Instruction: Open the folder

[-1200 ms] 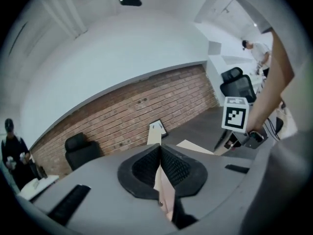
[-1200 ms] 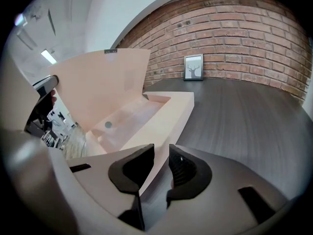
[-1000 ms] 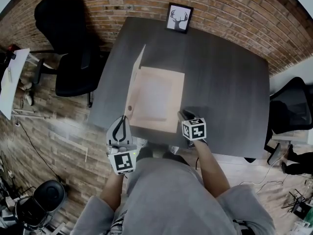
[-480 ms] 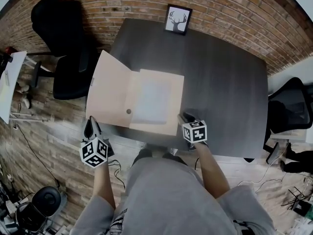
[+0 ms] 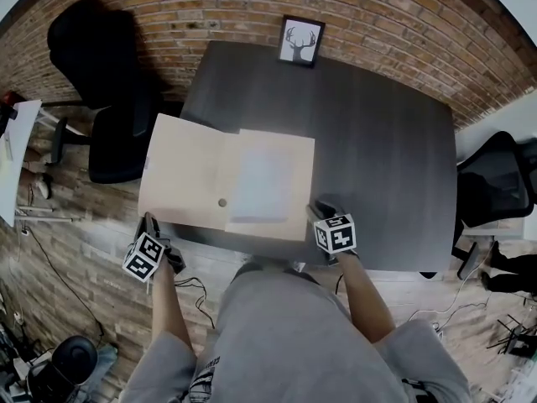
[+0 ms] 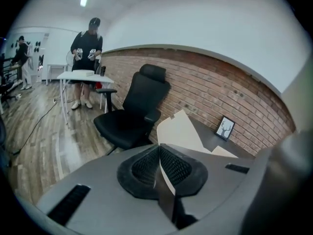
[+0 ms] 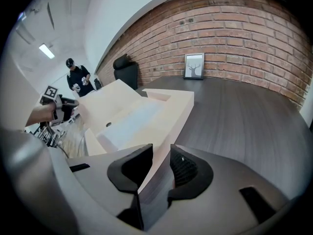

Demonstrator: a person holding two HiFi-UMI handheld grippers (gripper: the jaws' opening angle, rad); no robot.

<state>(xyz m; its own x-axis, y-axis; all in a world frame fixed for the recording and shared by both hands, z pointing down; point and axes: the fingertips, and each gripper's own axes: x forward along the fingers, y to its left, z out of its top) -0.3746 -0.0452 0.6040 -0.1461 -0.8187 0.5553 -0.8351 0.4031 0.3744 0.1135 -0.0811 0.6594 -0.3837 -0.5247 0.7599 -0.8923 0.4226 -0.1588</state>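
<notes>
Light, bendy card folder (image 5: 273,183): left tongs (image 6: 159,168) clamp the thin cover (image 5: 180,170) by its corner; right tongs (image 7: 161,164) gape astride the near edge, likely steadying it

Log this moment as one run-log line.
task: open folder | folder: open on table | left gripper: shut on cover corner | right gripper: jaws apart at folder's near corner

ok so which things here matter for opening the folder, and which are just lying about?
In the job: folder, open; left gripper, shut on its cover; right gripper, open at its near corner.
Lying about: deer picture, black chair.
</notes>
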